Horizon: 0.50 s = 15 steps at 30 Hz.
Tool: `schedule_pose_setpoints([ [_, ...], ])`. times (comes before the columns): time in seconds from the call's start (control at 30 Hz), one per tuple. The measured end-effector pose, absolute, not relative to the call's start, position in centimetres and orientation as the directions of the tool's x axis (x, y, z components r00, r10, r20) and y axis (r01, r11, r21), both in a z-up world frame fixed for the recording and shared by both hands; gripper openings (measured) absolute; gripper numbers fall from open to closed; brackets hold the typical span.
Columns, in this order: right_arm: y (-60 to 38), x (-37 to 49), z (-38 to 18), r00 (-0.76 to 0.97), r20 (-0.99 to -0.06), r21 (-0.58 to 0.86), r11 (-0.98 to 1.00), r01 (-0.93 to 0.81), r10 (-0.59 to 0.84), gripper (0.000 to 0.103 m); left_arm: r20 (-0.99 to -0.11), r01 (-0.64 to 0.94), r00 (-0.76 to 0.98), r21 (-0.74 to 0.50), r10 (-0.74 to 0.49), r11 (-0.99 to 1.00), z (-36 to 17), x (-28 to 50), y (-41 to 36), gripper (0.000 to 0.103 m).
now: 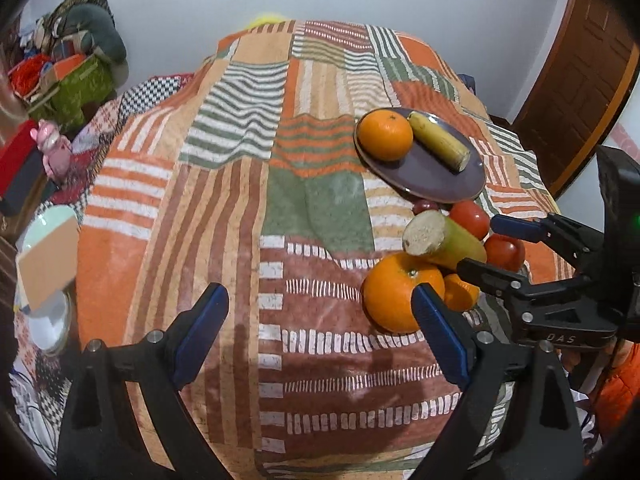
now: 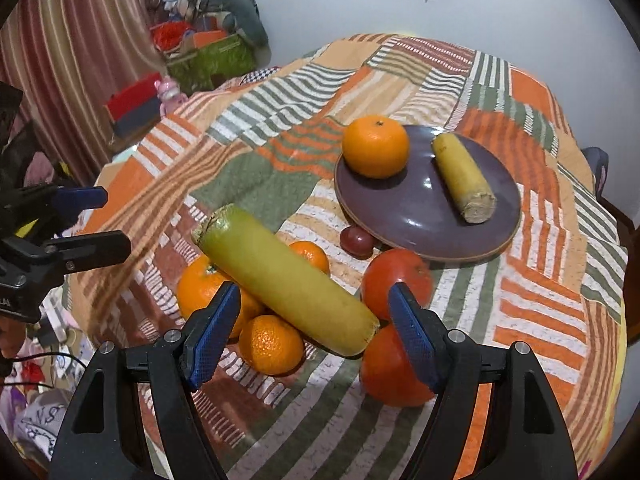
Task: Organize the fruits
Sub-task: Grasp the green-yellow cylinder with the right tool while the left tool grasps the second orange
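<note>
Now right gripper (image 2: pixel 314 334) open w/ banana (image 2: pixel 286 278) between fingers.

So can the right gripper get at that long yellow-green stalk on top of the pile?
Probably yes. The right gripper has its jaws open, with the stalk lying atop the oranges, its near end between them and nothing in front of it.

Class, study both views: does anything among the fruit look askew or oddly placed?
Yes. The long yellow-green stalk piece lies tilted across the heap of oranges and tomatoes, one cut end raised. The purple plate also sits unevenly, its near rim propped on a small dark red fruit.
</note>
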State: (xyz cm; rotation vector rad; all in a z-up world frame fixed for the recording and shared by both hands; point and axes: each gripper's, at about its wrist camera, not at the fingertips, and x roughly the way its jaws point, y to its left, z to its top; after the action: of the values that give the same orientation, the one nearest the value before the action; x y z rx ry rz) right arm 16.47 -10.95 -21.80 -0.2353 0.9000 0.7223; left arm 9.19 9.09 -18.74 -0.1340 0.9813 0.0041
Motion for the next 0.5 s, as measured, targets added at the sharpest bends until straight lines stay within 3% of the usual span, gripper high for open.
schedule_pose_setpoints([
  [0.17, -10.2, 16.6, -22.3, 0.388, -0.794, 0.08, 0.713, -0.697, 0.468, 0.065, -0.841, -0.059, 0.537, -0.124, -0.074, 0.99, -19.8, 9.7, 8.8, 0.094],
  [0.3, -9.6, 17.2, -22.2, 0.379, -0.79, 0.073, 0.688, -0.722, 0.481, 0.064, -0.847, -0.049, 0.527, -0.12, -0.076, 0.992, -20.4, 10.0, 8.4, 0.094],
  [0.37, -9.6, 17.8, -22.2, 0.341, -0.787, 0.12, 0.67, -0.733, 0.514, 0.054, -0.849, -0.043, 0.522, -0.124, -0.083, 0.991, -20.5, 10.2, 8.2, 0.094],
  [0.5, -9.6, 18.6, -22.3, 0.285, -0.779, 0.196, 0.648, -0.736, 0.559, 0.045, -0.853, -0.037, 0.515, -0.119, -0.083, 0.992, -20.8, 10.6, 7.8, 0.094],
])
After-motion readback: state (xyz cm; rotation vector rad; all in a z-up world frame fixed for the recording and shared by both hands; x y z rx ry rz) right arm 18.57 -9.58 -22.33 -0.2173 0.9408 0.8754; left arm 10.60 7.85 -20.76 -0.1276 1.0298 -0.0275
